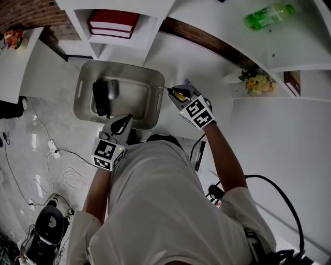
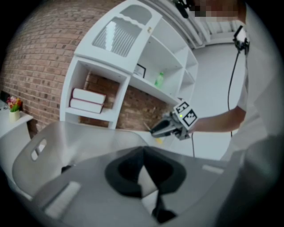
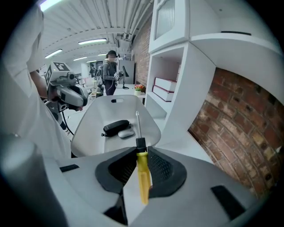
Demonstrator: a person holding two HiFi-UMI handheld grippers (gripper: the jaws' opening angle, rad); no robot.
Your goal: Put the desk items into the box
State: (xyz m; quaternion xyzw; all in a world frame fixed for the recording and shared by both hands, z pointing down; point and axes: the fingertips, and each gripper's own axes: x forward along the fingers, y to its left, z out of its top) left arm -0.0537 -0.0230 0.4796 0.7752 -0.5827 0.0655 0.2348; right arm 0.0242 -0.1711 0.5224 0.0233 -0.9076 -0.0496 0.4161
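Observation:
A grey metal box (image 1: 153,101) sits on the white desk and holds a black case (image 1: 100,97) and a grey mouse (image 1: 113,89). My right gripper (image 1: 173,93) hovers by the box's right rim, shut on a screwdriver (image 3: 143,173) with a yellow handle. Its metal tip points toward the box (image 3: 95,119), where the case (image 3: 116,126) and mouse (image 3: 126,132) lie. My left gripper (image 1: 124,120) is at the box's near edge, its jaws shut with nothing between them. From the left gripper view (image 2: 143,150) I see the right gripper (image 2: 155,130) beyond the box (image 2: 80,137).
White shelving stands behind the desk with stacked red books (image 1: 114,21), a green bottle (image 1: 269,15) and a small flower bunch (image 1: 257,82). Cables and a power strip (image 1: 53,150) lie on the floor at left. A person (image 3: 110,71) stands far off.

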